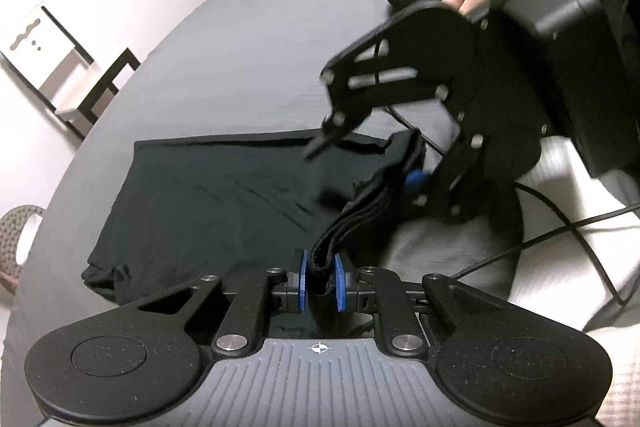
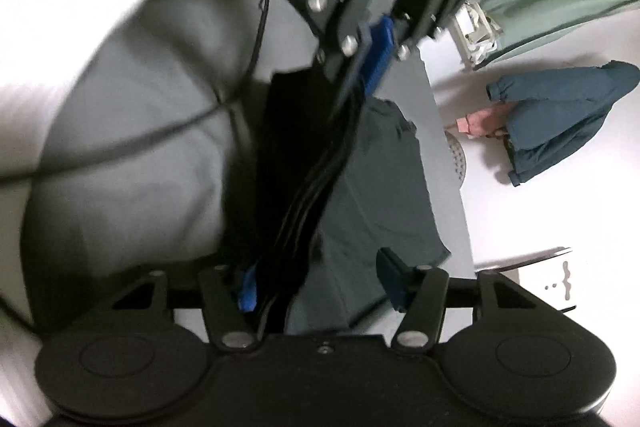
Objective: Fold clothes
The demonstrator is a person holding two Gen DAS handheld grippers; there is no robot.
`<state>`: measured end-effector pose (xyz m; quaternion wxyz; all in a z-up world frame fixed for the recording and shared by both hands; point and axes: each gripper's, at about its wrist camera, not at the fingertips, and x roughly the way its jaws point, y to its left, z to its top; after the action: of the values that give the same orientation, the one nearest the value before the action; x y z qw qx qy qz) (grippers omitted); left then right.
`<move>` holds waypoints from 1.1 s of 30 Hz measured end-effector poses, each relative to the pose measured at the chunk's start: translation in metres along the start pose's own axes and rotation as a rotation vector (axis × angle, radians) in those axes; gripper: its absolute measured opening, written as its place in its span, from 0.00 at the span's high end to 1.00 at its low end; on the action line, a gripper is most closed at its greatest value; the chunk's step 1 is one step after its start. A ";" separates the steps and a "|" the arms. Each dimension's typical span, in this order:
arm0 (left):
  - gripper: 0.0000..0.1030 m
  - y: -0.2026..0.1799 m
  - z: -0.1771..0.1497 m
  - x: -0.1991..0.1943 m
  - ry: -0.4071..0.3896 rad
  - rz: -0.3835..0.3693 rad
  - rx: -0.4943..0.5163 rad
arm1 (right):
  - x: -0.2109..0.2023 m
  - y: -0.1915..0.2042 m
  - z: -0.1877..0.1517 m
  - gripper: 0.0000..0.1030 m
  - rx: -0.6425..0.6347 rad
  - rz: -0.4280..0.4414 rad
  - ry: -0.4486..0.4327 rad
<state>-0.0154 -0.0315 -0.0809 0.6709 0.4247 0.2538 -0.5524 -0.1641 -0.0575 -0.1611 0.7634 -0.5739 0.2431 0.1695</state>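
Left wrist view: a bunched edge of the black garment point(image 1: 208, 203) is clamped in the left gripper point(image 1: 320, 283) jaws. Beyond, the garment is spread on the grey bed point(image 1: 248, 47), with the right gripper point(image 1: 372, 163) jaws parted around its edge.

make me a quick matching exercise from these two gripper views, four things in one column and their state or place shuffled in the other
Things:
1. left gripper
2. right gripper
3. black shirt
4. white chair

States or places:
A. spread on the grey bed sheet
B. open, one blue pad against a stretched band of fabric
C. stands on the floor beside the bed
D. shut on a bunched edge of black fabric

Pairs: 1-D, 2-B, 3-A, 4-C
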 end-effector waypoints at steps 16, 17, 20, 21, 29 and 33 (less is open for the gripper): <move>0.85 0.037 -0.001 0.011 0.001 0.074 -0.083 | 0.027 -0.089 -0.021 0.91 0.012 0.241 -0.066; 0.85 0.042 -0.001 0.012 0.010 0.082 -0.088 | 0.034 -0.101 -0.022 0.91 0.040 0.282 -0.068; 0.85 0.062 0.003 0.024 0.040 0.114 -0.092 | 0.060 -0.139 -0.026 0.91 0.148 0.418 -0.066; 0.85 0.070 0.005 0.029 0.048 0.122 -0.099 | 0.069 -0.152 -0.027 0.91 0.184 0.463 -0.065; 0.85 0.113 0.014 0.064 0.140 0.164 -0.082 | 0.121 -0.189 -0.043 0.91 0.244 0.663 -0.084; 0.85 0.124 0.015 0.080 0.200 0.178 -0.071 | 0.143 -0.191 -0.045 0.90 0.269 0.737 -0.091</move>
<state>0.1226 -0.0827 -0.1021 0.7033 0.4744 0.3000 -0.4362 0.0482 -0.1582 -0.1000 0.7298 -0.3350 0.4187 0.4242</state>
